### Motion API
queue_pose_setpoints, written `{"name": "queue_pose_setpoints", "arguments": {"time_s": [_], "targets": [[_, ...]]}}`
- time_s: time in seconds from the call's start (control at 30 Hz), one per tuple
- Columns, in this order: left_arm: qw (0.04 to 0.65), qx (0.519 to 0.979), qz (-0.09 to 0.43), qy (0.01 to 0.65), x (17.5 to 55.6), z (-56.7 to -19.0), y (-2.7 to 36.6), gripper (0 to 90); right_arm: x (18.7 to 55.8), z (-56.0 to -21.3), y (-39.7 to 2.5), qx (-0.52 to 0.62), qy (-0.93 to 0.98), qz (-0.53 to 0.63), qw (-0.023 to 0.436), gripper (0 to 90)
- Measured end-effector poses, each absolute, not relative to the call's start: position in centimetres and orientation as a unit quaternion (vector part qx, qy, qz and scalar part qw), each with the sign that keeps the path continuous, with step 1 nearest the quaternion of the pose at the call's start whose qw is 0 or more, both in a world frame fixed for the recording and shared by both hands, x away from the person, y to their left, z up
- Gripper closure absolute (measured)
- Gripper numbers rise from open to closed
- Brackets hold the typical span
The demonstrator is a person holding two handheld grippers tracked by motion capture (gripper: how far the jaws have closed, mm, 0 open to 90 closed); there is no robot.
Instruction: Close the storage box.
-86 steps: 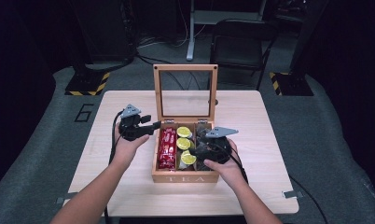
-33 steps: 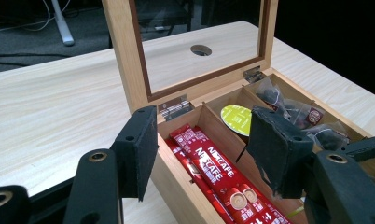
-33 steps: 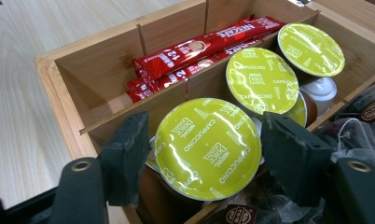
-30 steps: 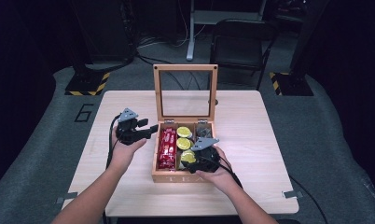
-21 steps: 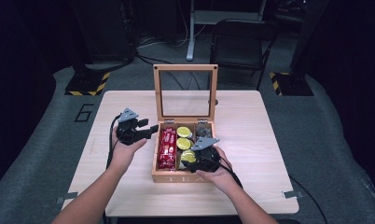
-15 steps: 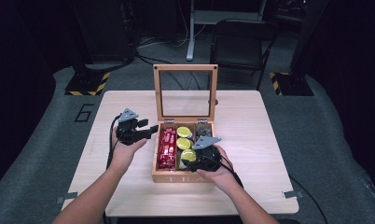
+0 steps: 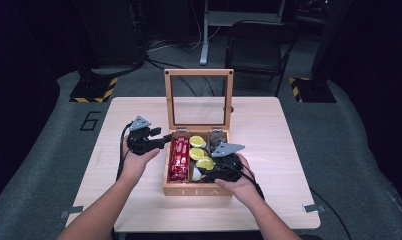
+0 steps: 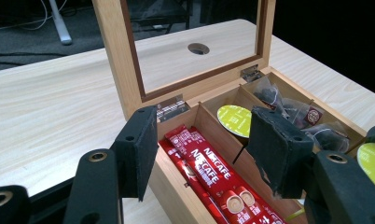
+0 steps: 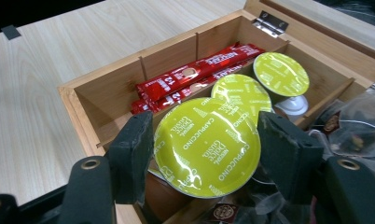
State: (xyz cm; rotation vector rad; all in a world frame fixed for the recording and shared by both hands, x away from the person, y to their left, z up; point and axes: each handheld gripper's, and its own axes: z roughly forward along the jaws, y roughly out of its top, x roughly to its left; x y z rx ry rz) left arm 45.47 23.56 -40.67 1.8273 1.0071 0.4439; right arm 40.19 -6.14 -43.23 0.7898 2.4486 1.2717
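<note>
The left gripper hovers just beside the left wall of the wooden box, its jaws spread wide and holding nothing. The box sits mid-table with its glass lid standing upright. Red coffee sticks fill its left compartment, and green-lidded capsules lie in the middle one. Over the box's front right part, the right gripper clasps a green capsule between its jaws.

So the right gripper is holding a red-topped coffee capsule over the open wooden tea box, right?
Not red: the capsule between the right gripper pads has a yellow-green foil top, as the right gripper view shows. It is over the open wooden tea box.
</note>
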Motion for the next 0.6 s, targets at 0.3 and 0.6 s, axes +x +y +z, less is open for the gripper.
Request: {"name": "queue_pose_setpoints", "arguments": {"time_s": [0.3, 0.6], "targets": [[0.485, 0.752, 0.183, 0.408, 45.7, -40.4, 23.0, 42.4, 40.5, -42.8, -7.6, 0.289, 0.838, 0.441, 0.142, 37.0], [0.486, 0.753, 0.179, 0.405, 45.9, -40.4, 22.7, 42.5, 40.6, -42.5, -9.4, 0.311, 0.829, 0.437, 0.160, 37.0]]}}
